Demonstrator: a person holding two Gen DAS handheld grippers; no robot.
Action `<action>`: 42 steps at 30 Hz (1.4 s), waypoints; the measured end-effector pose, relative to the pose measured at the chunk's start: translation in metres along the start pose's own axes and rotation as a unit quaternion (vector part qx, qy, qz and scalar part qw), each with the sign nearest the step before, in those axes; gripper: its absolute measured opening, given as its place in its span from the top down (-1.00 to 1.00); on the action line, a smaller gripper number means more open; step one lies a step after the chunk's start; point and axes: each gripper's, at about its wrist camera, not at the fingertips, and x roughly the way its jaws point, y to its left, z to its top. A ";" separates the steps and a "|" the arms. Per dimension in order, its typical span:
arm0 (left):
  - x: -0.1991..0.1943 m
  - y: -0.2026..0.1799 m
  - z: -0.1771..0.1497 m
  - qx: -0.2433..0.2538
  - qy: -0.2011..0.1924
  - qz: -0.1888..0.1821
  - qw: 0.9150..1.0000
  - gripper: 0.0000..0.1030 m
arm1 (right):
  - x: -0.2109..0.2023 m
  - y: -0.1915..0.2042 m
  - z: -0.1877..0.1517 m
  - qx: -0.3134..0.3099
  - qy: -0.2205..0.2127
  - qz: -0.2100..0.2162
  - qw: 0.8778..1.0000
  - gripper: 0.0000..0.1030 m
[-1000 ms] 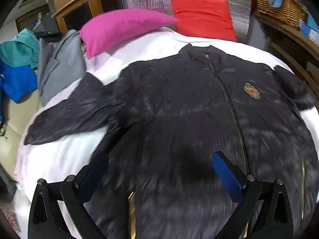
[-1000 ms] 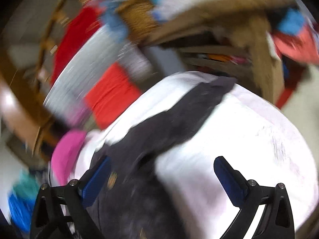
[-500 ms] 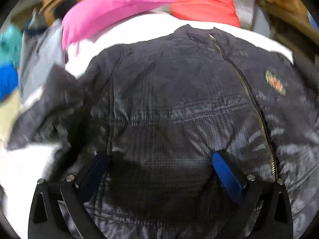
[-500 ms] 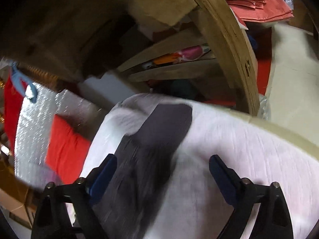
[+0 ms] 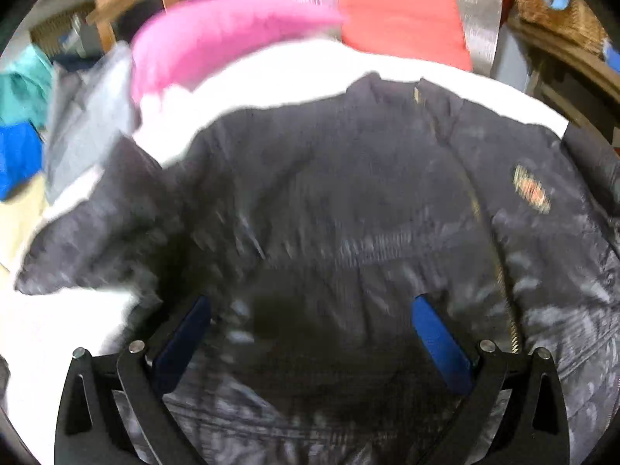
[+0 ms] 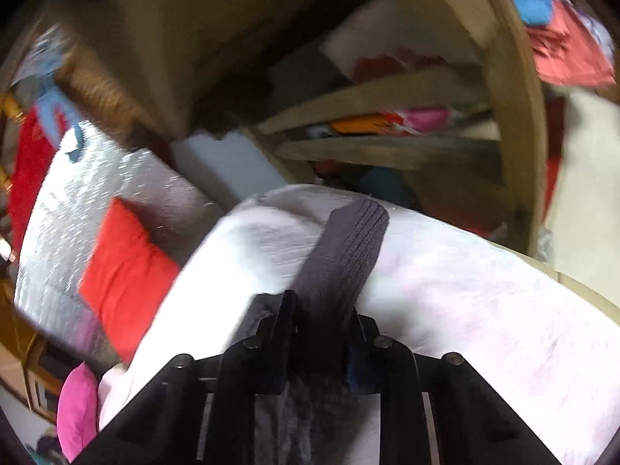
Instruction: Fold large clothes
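Dark navy quilted jacket (image 5: 348,201) lies front-up on a white sheet (image 5: 294,73) covering the bed, collar toward the far end, zip (image 5: 488,240) closed down the front, small embroidered badge (image 5: 531,190) on the chest. One sleeve (image 5: 89,240) is spread out toward the left edge of the left wrist view, resting on the sheet.

Left gripper (image 5: 310,333): jaws spread wide, blue pads (image 5: 438,341) apart, hovering low over the lower body of the jacket. Nothing is between the pads; whether the tips touch the fabric is hard to judge, the frame is motion-blurred.

Right gripper (image 6: 317,321): jaws have just been closing and now stand clenched on the other sleeve (image 6: 341,255) of the jacket, close behind its ribbed cuff (image 6: 360,217). The cuff extends forward past the fingertips and lies on the white sheet near the bed's far edge. Sleeve fabric is bunched between the fingers.

Surroundings: pink pillow (image 5: 217,35) and red cushion (image 5: 403,19) at the head of the bed, against a silvery foil-like panel (image 6: 89,201). Grey garment (image 5: 85,124) beside the pillow, teal and blue clothes (image 5: 19,116) further left. Wooden shelving (image 6: 387,128) with folded items stands beyond the bed in the right wrist view, wicker basket (image 5: 558,11) at upper right in the left wrist view
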 end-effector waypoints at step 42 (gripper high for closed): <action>-0.029 0.110 0.006 -0.150 -0.030 -0.055 0.987 -1.00 | -0.157 0.209 -0.226 -0.205 0.147 0.104 0.962 -0.51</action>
